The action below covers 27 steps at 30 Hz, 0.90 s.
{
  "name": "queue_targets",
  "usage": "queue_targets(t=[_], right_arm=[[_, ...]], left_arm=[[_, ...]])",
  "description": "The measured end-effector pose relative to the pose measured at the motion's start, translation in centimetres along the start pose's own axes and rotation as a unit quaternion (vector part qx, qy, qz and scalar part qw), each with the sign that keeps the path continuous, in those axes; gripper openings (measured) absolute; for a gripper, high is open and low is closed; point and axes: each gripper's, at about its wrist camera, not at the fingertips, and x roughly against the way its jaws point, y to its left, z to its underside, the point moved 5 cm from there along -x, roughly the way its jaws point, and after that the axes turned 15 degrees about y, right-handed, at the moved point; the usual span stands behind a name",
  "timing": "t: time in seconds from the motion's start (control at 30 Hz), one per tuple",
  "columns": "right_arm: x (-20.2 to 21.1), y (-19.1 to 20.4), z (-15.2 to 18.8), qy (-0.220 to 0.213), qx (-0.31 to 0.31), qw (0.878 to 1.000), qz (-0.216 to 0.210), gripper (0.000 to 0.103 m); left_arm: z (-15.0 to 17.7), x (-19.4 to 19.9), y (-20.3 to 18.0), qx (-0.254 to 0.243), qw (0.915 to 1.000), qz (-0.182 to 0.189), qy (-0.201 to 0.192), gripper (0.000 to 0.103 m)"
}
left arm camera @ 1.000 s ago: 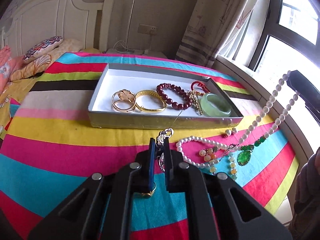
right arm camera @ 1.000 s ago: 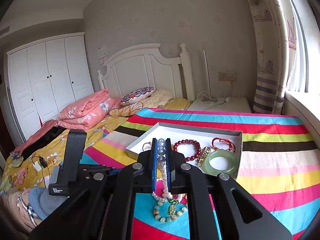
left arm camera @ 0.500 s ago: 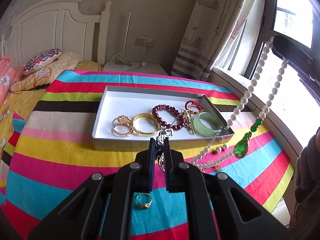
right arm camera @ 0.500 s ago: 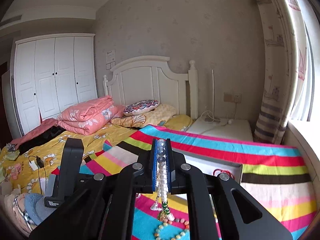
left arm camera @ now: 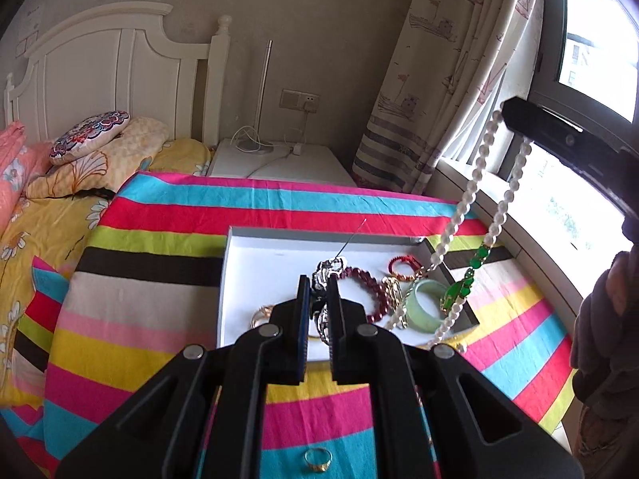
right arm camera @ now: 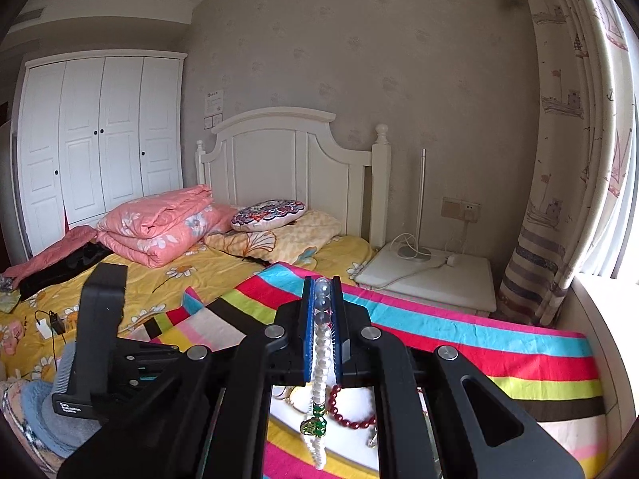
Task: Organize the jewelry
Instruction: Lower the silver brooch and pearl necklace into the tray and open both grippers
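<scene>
My left gripper (left arm camera: 319, 285) is shut on a silver chain piece (left arm camera: 326, 275) and holds it above the white jewelry tray (left arm camera: 255, 255). The tray holds gold bangles (left arm camera: 261, 315), a dark red bead bracelet (left arm camera: 369, 279), a thin red bracelet (left arm camera: 401, 267) and a jade bangle (left arm camera: 425, 303). My right gripper (right arm camera: 322, 291) is shut on a white pearl necklace (right arm camera: 322, 343) with a green pendant (right arm camera: 313, 425). The necklace (left arm camera: 475, 183) hangs from it at the right of the left wrist view, its pendant (left arm camera: 455, 293) over the tray's right end.
A gold ring (left arm camera: 317, 459) lies on the striped cloth (left arm camera: 159, 279) in front of the tray. Behind are the bed with pillows (right arm camera: 267, 215), a white nightstand (right arm camera: 431, 279) with a lamp, the curtain (left arm camera: 447, 80) and the window (left arm camera: 599, 40).
Both grippers have risen. The right one has lifted the pearl necklace off the cloth so it hangs free. The left one has moved forward with the chain, over the tray.
</scene>
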Motion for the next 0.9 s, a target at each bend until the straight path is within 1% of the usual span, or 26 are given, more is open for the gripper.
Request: queue_targets(t=[0.13,0.27,0.47,0.57,0.67,0.73,0.9], right_arm=[[-1.5,-0.8,-1.3,0.008,-0.007,1.000,0.006,0.008],[-2.7,-1.7,-2.9,0.011,-0.022,1.000,0.002,0.008],[-4.0,-2.4,-4.4,0.010,-0.029,0.999,0.013,0.008],[-5.0,-3.0,-4.8,0.017,-0.035,0.999,0.017,0.008],[-7.2,-3.8,-4.2,0.042,-0.039,0.998,0.021,0.008],[-8.9,-4.5,-3.1,0.065,-0.041,0.997,0.026,0.008],[-12.0,-6.7,1.3,0.125,-0.059,0.990,0.042,0.008]], left_arm=[[-1.6,-0.8,0.5,0.005,0.9999,0.001,0.011,0.007],[-2.9,-2.2,0.8,0.006,0.9996,-0.009,0.024,0.007],[-4.0,-4.8,1.3,0.012,0.9987,-0.024,0.044,0.007],[-4.3,-6.4,1.8,0.020,0.9978,-0.031,0.055,0.007],[-4.5,-8.2,2.6,0.026,0.9966,-0.039,0.068,0.007],[-4.5,-9.4,3.0,0.025,0.9958,-0.043,0.076,0.007],[-3.8,-11.9,3.5,0.013,0.9933,-0.061,0.097,0.008]])
